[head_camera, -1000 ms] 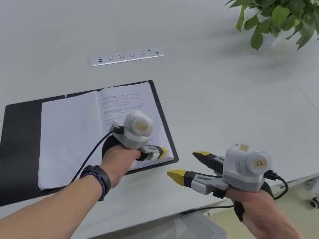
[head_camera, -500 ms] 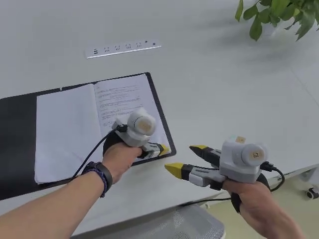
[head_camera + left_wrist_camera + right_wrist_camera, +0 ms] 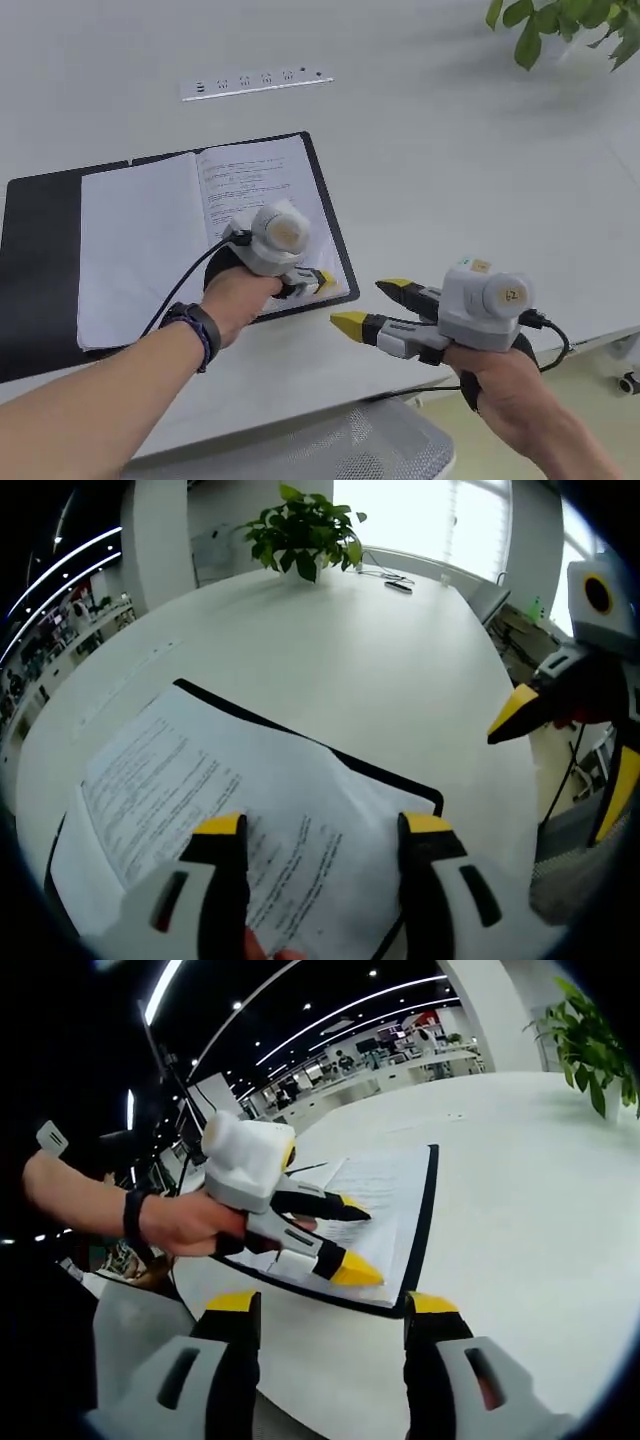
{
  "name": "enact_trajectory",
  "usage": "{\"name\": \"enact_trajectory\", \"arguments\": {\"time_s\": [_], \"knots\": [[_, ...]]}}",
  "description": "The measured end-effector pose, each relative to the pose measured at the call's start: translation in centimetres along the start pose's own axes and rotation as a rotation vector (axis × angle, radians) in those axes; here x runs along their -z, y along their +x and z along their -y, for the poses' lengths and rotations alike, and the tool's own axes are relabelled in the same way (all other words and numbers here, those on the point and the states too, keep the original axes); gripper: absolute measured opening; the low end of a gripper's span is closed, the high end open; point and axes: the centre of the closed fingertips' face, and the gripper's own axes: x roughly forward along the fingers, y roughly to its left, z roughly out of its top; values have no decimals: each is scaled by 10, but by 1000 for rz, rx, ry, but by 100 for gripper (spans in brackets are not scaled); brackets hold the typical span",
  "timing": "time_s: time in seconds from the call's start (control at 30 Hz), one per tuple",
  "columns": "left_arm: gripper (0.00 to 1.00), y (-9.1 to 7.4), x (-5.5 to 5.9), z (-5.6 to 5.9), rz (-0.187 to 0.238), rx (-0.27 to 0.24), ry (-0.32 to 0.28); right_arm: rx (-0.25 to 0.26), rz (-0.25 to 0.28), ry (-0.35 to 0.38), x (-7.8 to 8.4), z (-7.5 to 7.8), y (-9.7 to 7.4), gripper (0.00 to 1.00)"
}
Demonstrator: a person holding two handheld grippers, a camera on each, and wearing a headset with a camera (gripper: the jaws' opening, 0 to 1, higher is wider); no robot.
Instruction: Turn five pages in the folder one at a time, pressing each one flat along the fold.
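Your folder lies open near the worktop's front edge. Its matte black cover lies flat, and its left edge runs to the frame. The left page is plain white. The right page carries print too fine to read, and your left hand hides its lower part. The left tool sits at that page's near right corner, yellow-tipped jaws wide; you cannot tell if they touch the paper. The right tool hangs just beside the folder's corner, jaws wide, holding nothing. At the far right corner a leafy plant is cut off.
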Motion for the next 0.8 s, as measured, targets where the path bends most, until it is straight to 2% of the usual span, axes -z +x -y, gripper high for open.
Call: {"name": "enact_trajectory", "arguments": {"time_s": [0.1,0.3,0.43,0.57,0.8], "knots": [[60,-1,-1,0,9,5,-12,0,9,12,-5,5,6,53],[60,-2,-1,0,16,14,-18,-19,53,53,-28,20,25,49],[56,-2,-1,-4,25,17,-30,-36,47,59,-38,30,43,48],[56,-3,-1,-2,29,23,-34,-51,42,75,-44,37,58,47],[58,-5,1,-1,26,32,-18,-95,82,175,-51,45,80,48]]}}
